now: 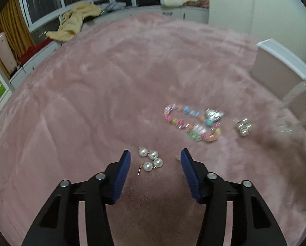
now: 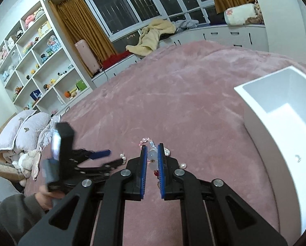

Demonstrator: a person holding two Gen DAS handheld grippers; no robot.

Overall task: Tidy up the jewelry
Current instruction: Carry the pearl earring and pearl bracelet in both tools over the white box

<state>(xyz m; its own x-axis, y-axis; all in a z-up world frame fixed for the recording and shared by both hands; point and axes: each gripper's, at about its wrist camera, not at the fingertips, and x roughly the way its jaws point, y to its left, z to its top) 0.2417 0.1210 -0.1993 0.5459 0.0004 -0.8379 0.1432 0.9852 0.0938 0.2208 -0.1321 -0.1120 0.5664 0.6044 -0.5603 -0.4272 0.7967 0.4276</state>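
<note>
- Jewelry is scattered on a pink plush blanket (image 1: 112, 78); the pieces lie in two groups, one before each pair of tongs
- Pearl earrings (image 1: 151, 159), four white beads on gold posts, lie on the blanket between the blue pads of the left gripper (image 1: 155, 157), nearer its left pad and touching neither
- Left gripper: jaws wide apart, holding nothing, angled down toward the blanket
- Multicoloured bead bracelet (image 1: 190, 124) lies ahead and to the right of the left gripper, well clear of its tips; a silver-coloured piece (image 1: 214, 113) sits against its far right end, too blurred to identify
- Silver ring-like piece (image 1: 243, 127) lies just right of the bracelet, apart from it
- Right gripper (image 2: 153, 148): jaws drawn close together and clamped on a pale translucent bead string (image 2: 153, 155); large frosted beads and a small red bead show in the gap between the pads, and a loop of pink and clear beads rests beyond the tips
- Loose clear beads (image 2: 182, 165) lie on the blanket on both sides of the right gripper's tips
- White open box (image 2: 275, 123) stands on the blanket to the right of the right gripper, near but not touching it; a small clear object (image 2: 297, 157) lies on its floor
- Left gripper appears blurred at the left of the right-wrist view (image 2: 103, 157)
</note>
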